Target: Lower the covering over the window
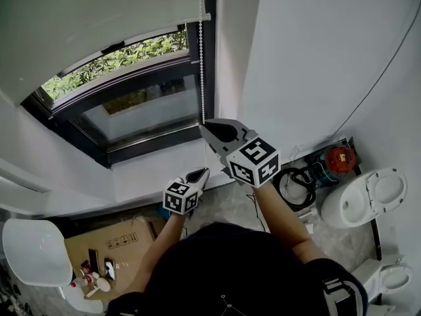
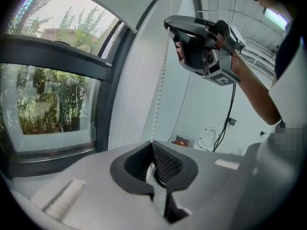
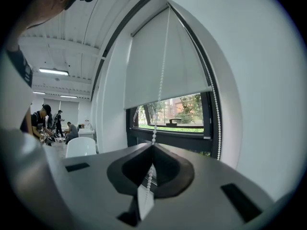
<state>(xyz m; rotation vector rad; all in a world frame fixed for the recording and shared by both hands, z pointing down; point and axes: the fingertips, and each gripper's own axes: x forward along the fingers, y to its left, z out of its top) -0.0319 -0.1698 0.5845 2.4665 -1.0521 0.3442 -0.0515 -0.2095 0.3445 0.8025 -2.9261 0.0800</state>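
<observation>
Roller blind [image 3: 160, 61] drawn partway down over the window [image 1: 131, 107]: bottom bar across the upper glass, a strip of pane and green foliage left bare beneath. Just right of the blind, against the dark frame, its white bead chain [image 1: 201, 58] hanging straight down.

Low on that chain, right gripper [image 1: 204, 126] clamped on the beads, jaws pressed together with the strand pinched between the dark pads and a short run of beads showing behind them. Gripper roughly level, nose toward the window, marker cube toward the body.

Lower and nearer the body, left gripper [image 1: 204, 171] closed on the same strand, tilted somewhat downward. In the left gripper view, chain running down from the right gripper above and into the meeting point of the ribbed pads, with no gap there. Between the two grips, a short length of chain.

Further out: grey-white wall right of the window, a black cable across it, a white toilet [image 1: 358, 199] on the floor at the right, a cardboard box [image 1: 115, 242] and a white chair [image 1: 33, 249] at the left.
</observation>
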